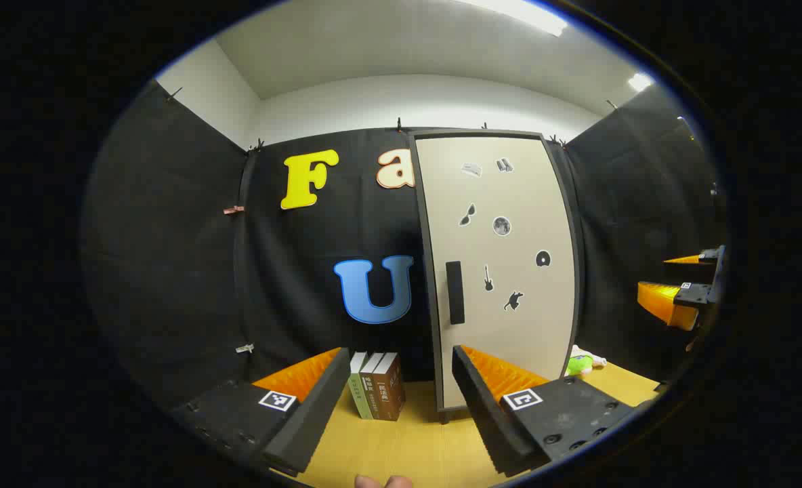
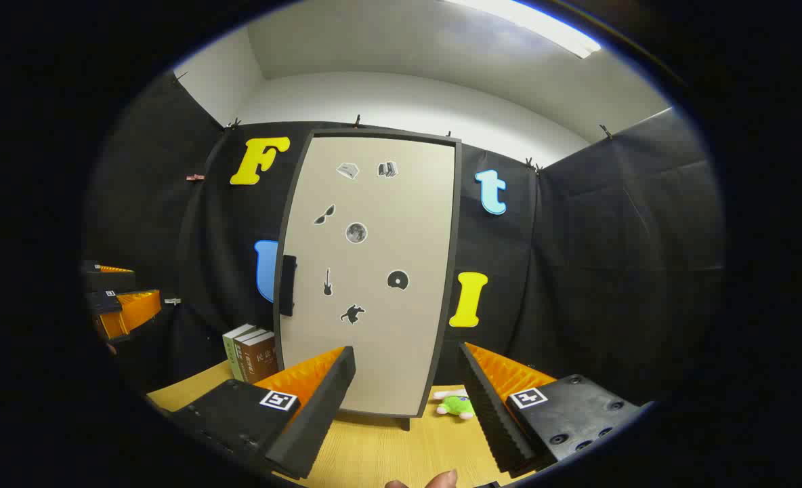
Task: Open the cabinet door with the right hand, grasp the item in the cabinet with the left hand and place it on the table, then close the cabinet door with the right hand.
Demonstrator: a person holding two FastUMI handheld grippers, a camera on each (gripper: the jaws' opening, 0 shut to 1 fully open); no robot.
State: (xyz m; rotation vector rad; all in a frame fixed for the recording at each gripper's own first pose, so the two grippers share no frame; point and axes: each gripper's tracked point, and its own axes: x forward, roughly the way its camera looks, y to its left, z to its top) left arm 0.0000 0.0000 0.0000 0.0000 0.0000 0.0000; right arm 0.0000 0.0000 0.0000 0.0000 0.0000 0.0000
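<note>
Cabinet (image 1: 502, 271): tall, pale-fronted with a dark frame, standing on the table; centre-right of the left gripper view, centre of the right gripper view (image 2: 374, 271).
Cabinet door (image 2: 387, 352): shut flat against the frame; small dark stickers scattered over its face.
Door handle (image 1: 454, 292): dark upright bar on the door's left edge, at mid height; in the right gripper view it sits on the same edge (image 2: 287, 285).
Contents: the item inside cannot be seen behind the shut door.
Table (image 1: 401, 447): light wood top, bottom of both views.
Books (image 1: 377, 385): a few upright volumes, one green and the others brown, just left of the cabinet's base; lower centre of the left gripper view, lower left of the right gripper view (image 2: 252, 354).
Plush toy (image 2: 456, 404): green and white, lying on the table at the cabinet's lower right corner; also lower right in the left gripper view (image 1: 581, 361).
Left gripper (image 1: 401, 400): fingers spread wide, nothing between them, short of the cabinet front; seen at the left edge of the right gripper view (image 2: 120, 298).
Right gripper (image 2: 408, 396): fingers spread wide, nothing held, facing the door's lower part, apart from it; seen at the right edge of the left gripper view (image 1: 685, 288).
In the way: nothing lies between either gripper and the door.
</note>
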